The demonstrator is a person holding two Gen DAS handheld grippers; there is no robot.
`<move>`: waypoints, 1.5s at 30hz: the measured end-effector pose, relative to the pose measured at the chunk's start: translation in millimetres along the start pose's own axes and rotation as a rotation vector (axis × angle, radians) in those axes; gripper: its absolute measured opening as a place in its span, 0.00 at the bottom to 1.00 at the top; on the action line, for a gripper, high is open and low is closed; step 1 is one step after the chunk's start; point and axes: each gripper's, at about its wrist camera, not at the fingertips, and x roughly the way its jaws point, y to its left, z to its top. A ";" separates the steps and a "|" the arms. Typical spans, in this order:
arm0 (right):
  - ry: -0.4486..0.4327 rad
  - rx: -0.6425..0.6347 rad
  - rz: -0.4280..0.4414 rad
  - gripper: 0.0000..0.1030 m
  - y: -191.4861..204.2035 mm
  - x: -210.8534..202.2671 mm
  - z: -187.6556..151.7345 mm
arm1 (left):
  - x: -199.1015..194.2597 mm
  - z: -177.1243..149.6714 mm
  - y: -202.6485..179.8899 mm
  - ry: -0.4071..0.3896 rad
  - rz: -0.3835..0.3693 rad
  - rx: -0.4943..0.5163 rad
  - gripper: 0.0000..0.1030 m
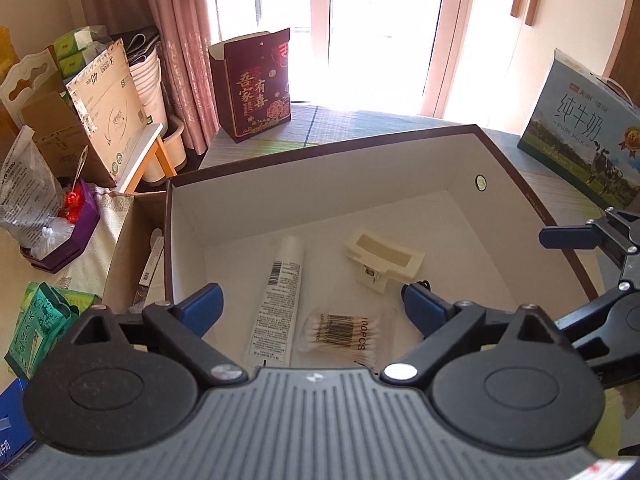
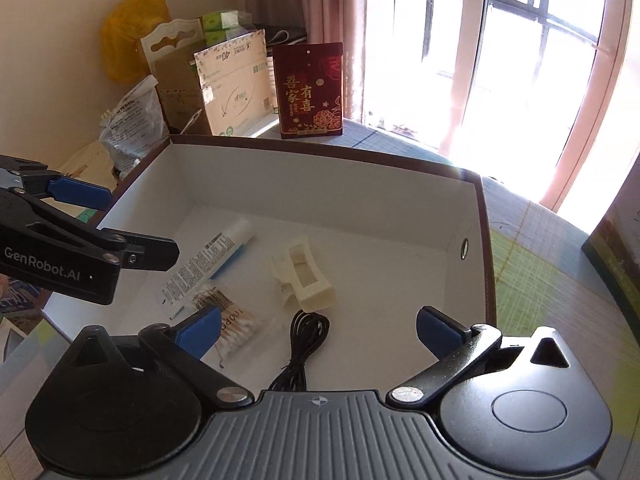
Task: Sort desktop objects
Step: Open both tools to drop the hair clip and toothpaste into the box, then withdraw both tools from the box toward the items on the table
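Off the table's left edge in the left wrist view stand stacked cardboard cartons (image 1: 108,120), with a dark red gift bag (image 1: 256,88) behind the open box (image 1: 320,148). The box has white inner walls and a brown rim, and it holds all four sorted items.

The left gripper (image 1: 314,304) hangs above the box's near side with its blue-padded fingers (image 1: 202,306) spread wide and nothing between the pads. Below and between them, on the box floor, lies a white tube (image 1: 278,300) with a barcode, lengthwise away from the camera. Just to its right, touching or nearly so, is a clear packet of cotton swabs (image 1: 344,334). Further back and right sits a cream-coloured clip (image 1: 384,258), apart from both. A blue-and-white milk carton (image 1: 580,136) stands on the table beyond the box's right wall.

In the right wrist view the right gripper (image 2: 320,330) is likewise spread wide and empty, poised over the box's near edge. A coiled black cable (image 2: 306,340) lies on the floor directly between its fingers, below them. The swab packet is under the left finger (image 2: 200,330), and the clip sits just beyond the cable.
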 end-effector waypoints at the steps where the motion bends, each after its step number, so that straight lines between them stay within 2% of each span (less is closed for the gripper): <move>1: -0.007 -0.002 -0.008 0.98 1.8 -4.1 -1.5 | -4.4 -1.8 -0.8 -0.002 0.003 -0.004 0.93; 17: -0.120 0.043 -0.017 0.98 17.5 -65.2 -30.9 | -75.8 -37.6 -18.6 -0.080 0.040 -0.030 0.95; 26: -0.171 0.092 -0.019 0.98 21.2 -101.1 -65.3 | -110.0 -77.3 -30.5 -0.122 0.047 -0.063 0.95; 36: -0.201 0.134 0.001 0.98 31.4 -137.6 -107.8 | -131.2 -121.8 -40.3 -0.106 0.056 -0.081 0.95; 45: -0.172 0.144 0.001 0.98 38.6 -148.3 -140.7 | -128.6 -149.8 -41.2 -0.047 0.091 -0.096 0.95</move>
